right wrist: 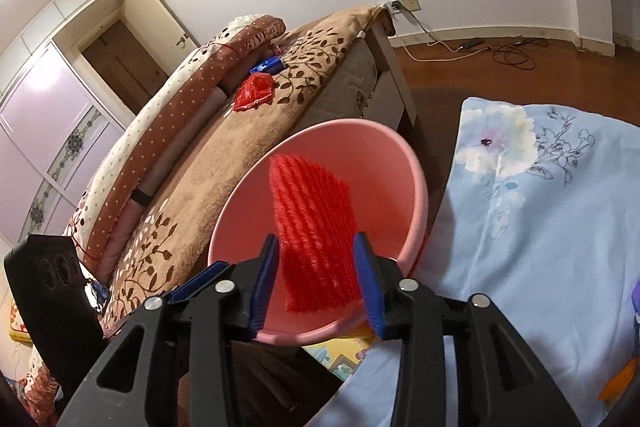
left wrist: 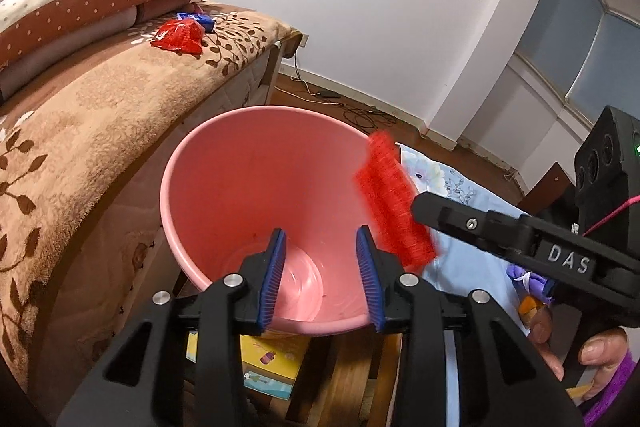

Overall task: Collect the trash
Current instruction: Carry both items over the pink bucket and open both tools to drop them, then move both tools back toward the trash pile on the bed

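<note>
Only from the left wrist: parted right gripper (left wrist: 420,203) beside loose red ribbed wrapper (left wrist: 394,203), left gripper (left wrist: 322,277) parted over round pink plastic bucket (left wrist: 224,155).

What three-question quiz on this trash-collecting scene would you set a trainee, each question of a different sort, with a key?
1. True or false: the red wrapper lies inside the pink bin.
2. The blue wrapper lies: A) on the floor; B) on the bed, beside the red wrapper; C) in the bin.
3. Short answer: which tool has the red mesh at its fingers?

Key: 1 false. 2 B. 3 the right tool.
</note>
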`<move>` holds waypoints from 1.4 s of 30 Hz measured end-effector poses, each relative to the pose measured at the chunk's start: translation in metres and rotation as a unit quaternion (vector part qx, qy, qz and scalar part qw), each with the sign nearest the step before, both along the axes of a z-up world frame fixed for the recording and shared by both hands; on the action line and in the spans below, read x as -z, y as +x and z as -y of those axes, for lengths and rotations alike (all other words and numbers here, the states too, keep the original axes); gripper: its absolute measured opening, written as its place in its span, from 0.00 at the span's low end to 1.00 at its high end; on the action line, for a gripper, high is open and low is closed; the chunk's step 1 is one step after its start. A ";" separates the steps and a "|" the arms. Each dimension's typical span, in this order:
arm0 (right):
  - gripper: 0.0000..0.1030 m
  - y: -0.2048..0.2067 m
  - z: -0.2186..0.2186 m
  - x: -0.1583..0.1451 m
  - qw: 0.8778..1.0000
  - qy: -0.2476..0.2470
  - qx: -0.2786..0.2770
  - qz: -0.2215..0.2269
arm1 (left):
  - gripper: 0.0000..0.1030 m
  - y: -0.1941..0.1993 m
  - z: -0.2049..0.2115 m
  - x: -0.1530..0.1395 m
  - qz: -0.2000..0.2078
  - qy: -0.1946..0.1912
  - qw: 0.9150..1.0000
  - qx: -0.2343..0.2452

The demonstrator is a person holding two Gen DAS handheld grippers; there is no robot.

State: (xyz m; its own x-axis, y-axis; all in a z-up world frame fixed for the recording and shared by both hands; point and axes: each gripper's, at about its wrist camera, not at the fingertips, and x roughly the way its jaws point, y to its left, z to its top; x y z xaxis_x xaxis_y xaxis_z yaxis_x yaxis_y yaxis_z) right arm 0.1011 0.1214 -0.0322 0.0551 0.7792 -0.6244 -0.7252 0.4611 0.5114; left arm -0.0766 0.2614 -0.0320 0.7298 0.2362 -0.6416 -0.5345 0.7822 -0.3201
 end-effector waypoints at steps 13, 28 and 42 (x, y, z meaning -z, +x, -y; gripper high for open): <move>0.49 0.003 0.044 -0.026 0.999 0.043 0.014 0.018 | 0.36 -0.007 0.006 -0.017 0.005 0.010 1.000 -0.017; 0.65 -0.041 0.174 -0.015 0.986 -0.017 0.095 0.134 | 0.36 0.031 0.086 -0.023 -0.001 0.015 0.995 0.094; 0.55 -0.022 0.296 0.008 0.968 -0.052 0.217 0.117 | 0.36 0.101 0.190 -0.023 -0.035 0.000 0.970 0.239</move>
